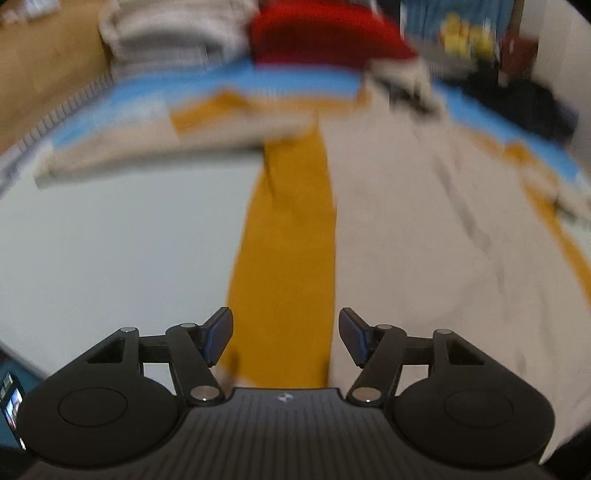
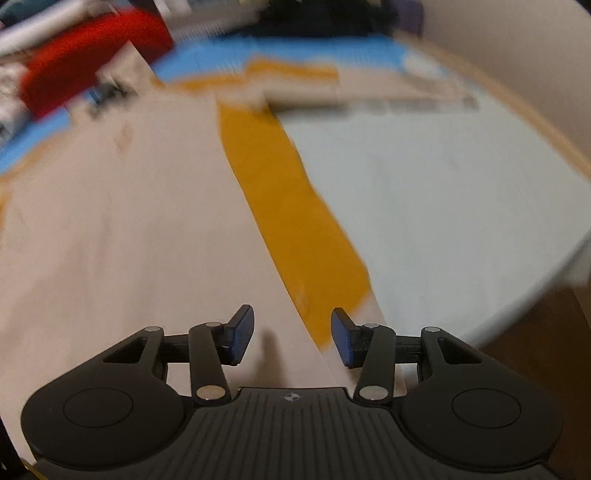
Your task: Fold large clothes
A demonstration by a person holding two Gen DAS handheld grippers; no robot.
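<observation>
A large garment lies spread on the pale table: a beige layer (image 1: 424,229) folded over a mustard-yellow layer (image 1: 288,240), with a beige sleeve (image 1: 166,147) stretched across the far end. In the right wrist view the beige layer (image 2: 129,221) is on the left and the mustard strip (image 2: 295,229) runs diagonally. My left gripper (image 1: 286,338) is open and empty above the mustard strip's near end. My right gripper (image 2: 292,338) is open and empty above the beige edge. Both views are blurred.
A red item (image 1: 325,33) and a pile of pale folded cloth (image 1: 177,33) sit at the far end on a blue mat (image 1: 303,79). Dark items (image 1: 524,103) lie at the far right. The bare pale table top (image 2: 443,206) ends at a curved edge.
</observation>
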